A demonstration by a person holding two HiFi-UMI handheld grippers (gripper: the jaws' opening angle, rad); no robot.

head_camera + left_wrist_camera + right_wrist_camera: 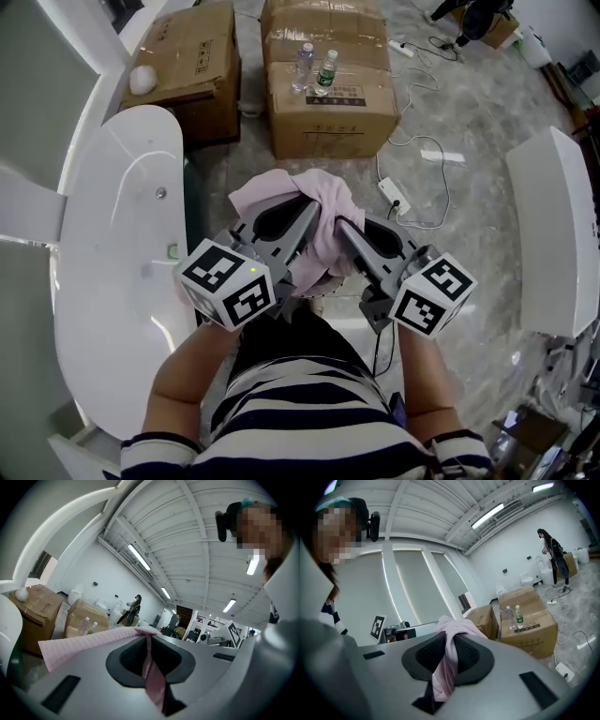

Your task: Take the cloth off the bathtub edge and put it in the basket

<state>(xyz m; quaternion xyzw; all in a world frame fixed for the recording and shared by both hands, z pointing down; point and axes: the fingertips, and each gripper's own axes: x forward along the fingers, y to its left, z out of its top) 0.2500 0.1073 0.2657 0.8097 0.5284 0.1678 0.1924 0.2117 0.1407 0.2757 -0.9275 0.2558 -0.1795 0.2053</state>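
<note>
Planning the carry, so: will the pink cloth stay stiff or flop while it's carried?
Probably floppy: the cloth bunches and drapes over the left hand-held gripper and right hand-held gripper. Likely light, since thin pinched folds seem to carry it. A loose flap may dangle and snag.

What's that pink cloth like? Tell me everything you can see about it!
The pink cloth looks like soft, thin fabric with a fine striped weave, bunched and crumpled. It is up in the air, off the bathtub, in front of the person. The left gripper and the right gripper each pinch a fold between shut jaws, and a flat flap spreads out over the left one. Nothing else touches it.
</note>
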